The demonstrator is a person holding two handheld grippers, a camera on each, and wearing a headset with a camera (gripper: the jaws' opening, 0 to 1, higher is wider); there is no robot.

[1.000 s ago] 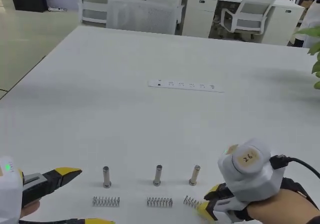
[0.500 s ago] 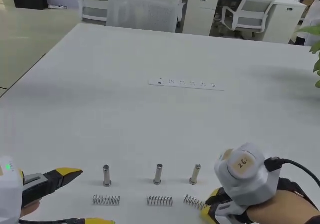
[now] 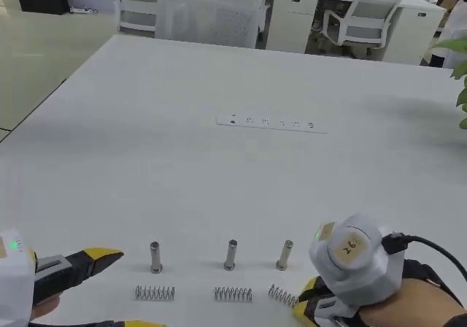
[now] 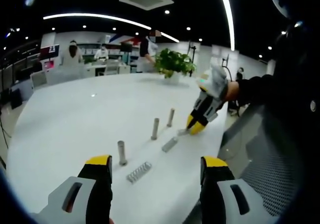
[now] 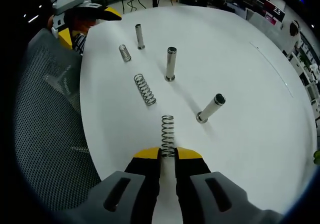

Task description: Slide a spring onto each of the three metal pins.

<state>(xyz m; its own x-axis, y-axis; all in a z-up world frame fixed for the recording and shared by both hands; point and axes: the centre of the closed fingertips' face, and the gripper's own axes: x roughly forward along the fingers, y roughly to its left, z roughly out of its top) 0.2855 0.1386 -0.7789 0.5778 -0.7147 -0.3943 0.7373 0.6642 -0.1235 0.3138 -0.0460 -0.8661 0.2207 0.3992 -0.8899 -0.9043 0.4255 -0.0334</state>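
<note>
right gripper (image 5: 168, 155) clamps spring (image 5: 167, 130), hidden — head view

open tabletop (image 3: 219, 181) beyond, three upright pins (image 3: 230, 255) near

A wide white tabletop (image 3: 219, 181) carries three short metal pins standing upright in a row near its front edge: left pin (image 3: 155, 257), middle pin (image 3: 231, 255), right pin (image 3: 285, 255). Just in front of each, a coil spring lies on its side: left spring (image 3: 155, 293), middle spring (image 3: 233, 293), right spring (image 3: 282, 295). Farther back lies a long, flat white socket strip (image 3: 271, 123).
</note>
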